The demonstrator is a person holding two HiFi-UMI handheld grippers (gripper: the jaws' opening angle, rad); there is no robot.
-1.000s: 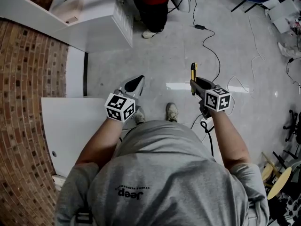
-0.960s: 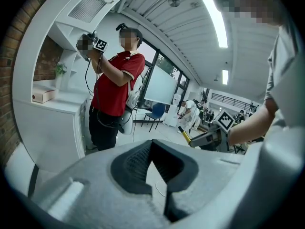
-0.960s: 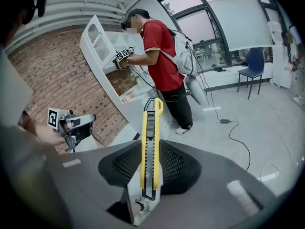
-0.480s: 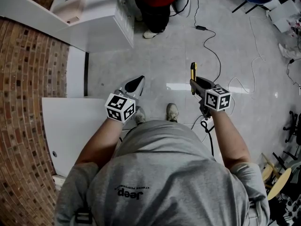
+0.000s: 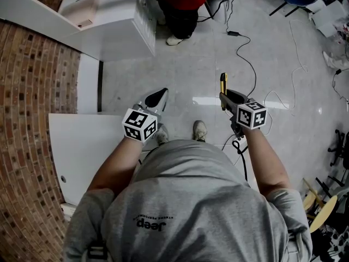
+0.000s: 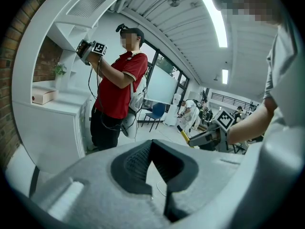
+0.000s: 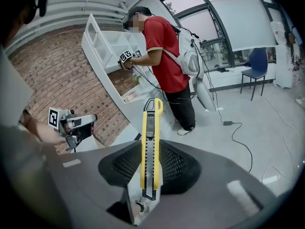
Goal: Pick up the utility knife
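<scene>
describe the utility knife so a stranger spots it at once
Follow the grey-shirted person's right arm to the right gripper. Its jaws clamp the utility knife: a slim yellow bar with a dark ridged slider, bright against the grey jaws.

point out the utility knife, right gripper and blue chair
utility knife (image 7: 150,147): right gripper view, yellow body
right gripper (image 5: 226,97): head view, between its fingertips
blue chair (image 7: 258,59): right gripper view, backrest

Left tongs (image 5: 159,95) closed, empty; right tongs (image 5: 223,99) clamped on utility knife (image 7: 151,128), both angled downward.
</scene>
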